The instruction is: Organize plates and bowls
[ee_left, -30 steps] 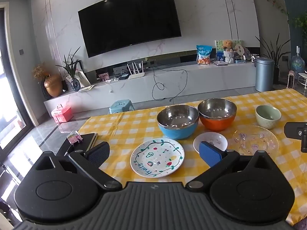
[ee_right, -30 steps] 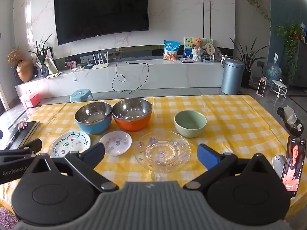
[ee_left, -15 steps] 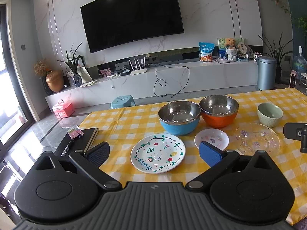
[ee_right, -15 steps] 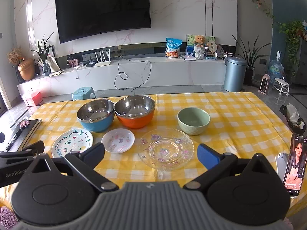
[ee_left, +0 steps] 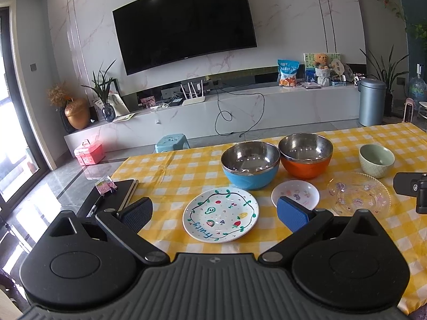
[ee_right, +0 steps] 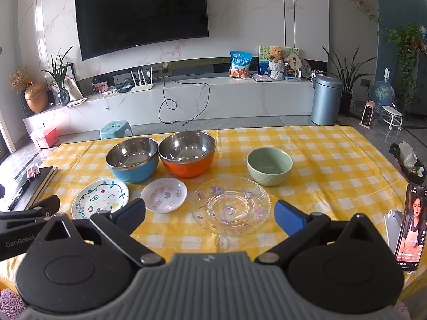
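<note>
Two hand-held grippers hover above the near edge of a table covered in a yellow-and-white checked cloth, both with fingers spread wide and holding nothing. The left gripper frames a white plate painted with fruit and the word "Fruity", which lies flat between its blue-padded fingertips in the left wrist view. The right gripper frames a clear glass plate with pink cartoon prints, also flat on the cloth.

Between these two plates sits a small white saucer with pastel decals. Behind the plates, at 12 o'clock from the saucer, stand two steel-lined bowls touching rim to rim: a blue-sided bowl on the left and an orange-sided bowl on the right. A pale green ceramic bowl stands apart at about 1 o'clock from the glass plate, near its far rim. All three bowls are upright and empty.

At the table's left edge lies a dark notebook with a small wrapped packet on it. At the right edge, a phone stands upright with a video on its screen. Beyond the table, a large wall-mounted television hangs above a long white media console, with a grey bin at the console's right end.
</note>
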The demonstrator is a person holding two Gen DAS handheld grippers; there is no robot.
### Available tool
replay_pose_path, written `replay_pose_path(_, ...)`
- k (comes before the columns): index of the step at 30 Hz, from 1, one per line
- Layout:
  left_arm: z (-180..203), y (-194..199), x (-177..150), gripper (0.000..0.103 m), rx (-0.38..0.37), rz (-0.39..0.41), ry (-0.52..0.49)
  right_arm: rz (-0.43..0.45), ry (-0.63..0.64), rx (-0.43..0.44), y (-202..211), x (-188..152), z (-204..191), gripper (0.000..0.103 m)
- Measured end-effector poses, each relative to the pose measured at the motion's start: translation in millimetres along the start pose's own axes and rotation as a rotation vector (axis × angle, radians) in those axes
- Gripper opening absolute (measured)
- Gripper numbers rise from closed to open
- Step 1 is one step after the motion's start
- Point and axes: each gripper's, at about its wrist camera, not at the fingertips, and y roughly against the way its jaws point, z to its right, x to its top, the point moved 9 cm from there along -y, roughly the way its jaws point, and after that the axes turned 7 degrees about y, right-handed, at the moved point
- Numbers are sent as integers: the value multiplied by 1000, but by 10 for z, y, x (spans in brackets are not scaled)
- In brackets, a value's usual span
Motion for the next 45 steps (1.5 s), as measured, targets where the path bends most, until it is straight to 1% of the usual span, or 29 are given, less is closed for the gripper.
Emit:
replay_pose_path(15, 57, -9, 8, 103, -12, -5, -8, -14, -9, 8, -48, -19, -3, 101)
replay_pose_path(45, 58, -22, 0, 103, -11, -6, -7, -25, -21, 7, -84, -56, 8, 101)
